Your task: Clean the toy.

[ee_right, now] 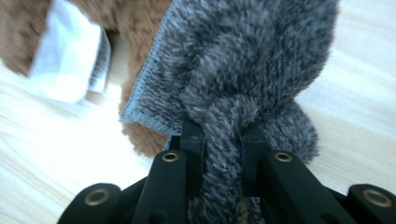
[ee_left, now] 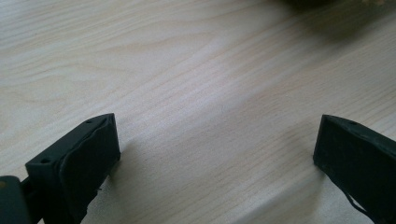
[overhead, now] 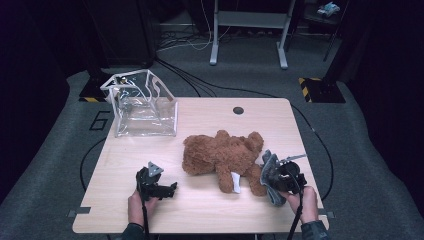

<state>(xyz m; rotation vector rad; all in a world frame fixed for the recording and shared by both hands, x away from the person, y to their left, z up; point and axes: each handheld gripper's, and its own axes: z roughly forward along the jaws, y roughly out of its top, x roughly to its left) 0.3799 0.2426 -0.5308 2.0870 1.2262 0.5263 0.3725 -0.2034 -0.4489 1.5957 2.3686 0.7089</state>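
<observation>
Standing on grey carpet in a dim room, the light wooden table [overhead: 210, 210] has a round cable hole near its far edge, and black cables run over the floor behind it toward the legs of a grey metal frame. A large figure 6 is marked on the carpet left of the table.

The right gripper [overhead: 282, 176] sits at the near right of the tabletop, and its jaws are clamped on a bunched fold of a fuzzy grey cloth [overhead: 269, 172]. In the right gripper view the cloth [ee_right: 247, 84] is squeezed into a ridge between the two black jaws, and its stitched hem spreads out beyond them. Just past the cloth, on the far left side of that gripper, lies a brown teddy bear [overhead: 222, 157], touching the cloth at one leg. A white sewn-in label [ee_right: 70, 60] hangs from the bear just left of the jaws; its print is too blurred to read.

The left gripper [overhead: 172, 189] rests low at the near left of the table, well apart from the bear. Its jaws stand wide apart over bare wood, with nothing between them.

A clear plastic bag [overhead: 145, 107] with white trim stands upright far beyond the left gripper, at the table's far left corner.
</observation>
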